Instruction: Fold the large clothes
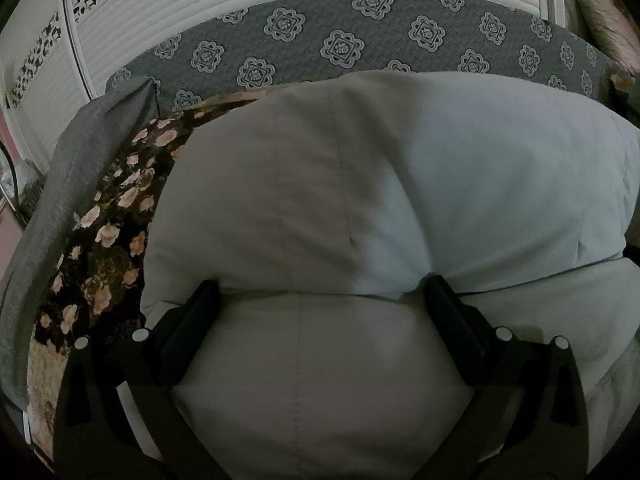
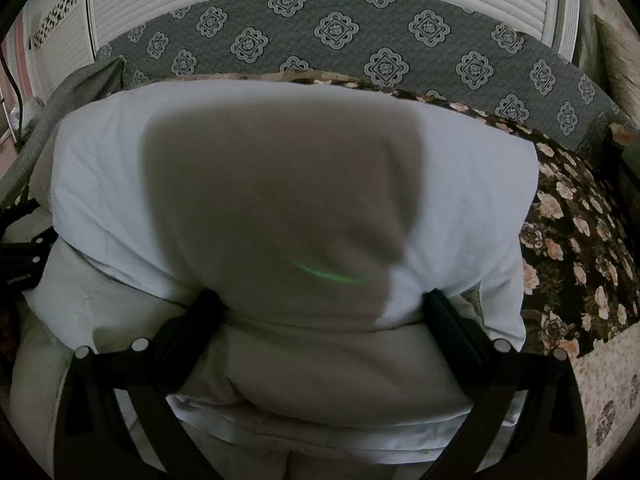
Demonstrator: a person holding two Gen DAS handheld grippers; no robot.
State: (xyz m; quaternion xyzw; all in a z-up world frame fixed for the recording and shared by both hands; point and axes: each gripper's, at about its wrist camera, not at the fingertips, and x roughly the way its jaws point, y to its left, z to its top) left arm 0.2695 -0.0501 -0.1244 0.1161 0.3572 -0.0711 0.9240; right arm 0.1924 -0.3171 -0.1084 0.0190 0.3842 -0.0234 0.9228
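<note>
two layers of the pale garment [image 1: 400, 184] are what we see first; it lies on the floral bedspread [image 1: 108, 240], doubled over so that a thick rounded fold edge runs across both wrist views, upper layer bulging over lower; in the right wrist view the same garment [image 2: 100, 184] fills the middle, with a broad shadow and a faint green streak of light on it.

our left gripper [image 1: 320, 292] sits at that fold edge, its fingers [image 1: 200, 308] spread wide to either side of the bulge; cloth lies between them, but they are apart, not pinched on it, and we judge they rest against or just over the fabric, perhaps pressing the fold flat. our right gripper [image 2: 324, 308] is placed the same way, fingers [image 2: 444, 316] wide apart on either side of the fold; whether they touch the cloth we cannot tell.

we judge the two are set side by side along one edge so the fold stays even across the width.

beyond the bedspread a grey patterned cover [image 1: 360, 44] runs along the far side; a plain grey cloth [image 1: 80, 168] hangs at the left; white slatted doors [image 1: 180, 12] stand behind.
</note>
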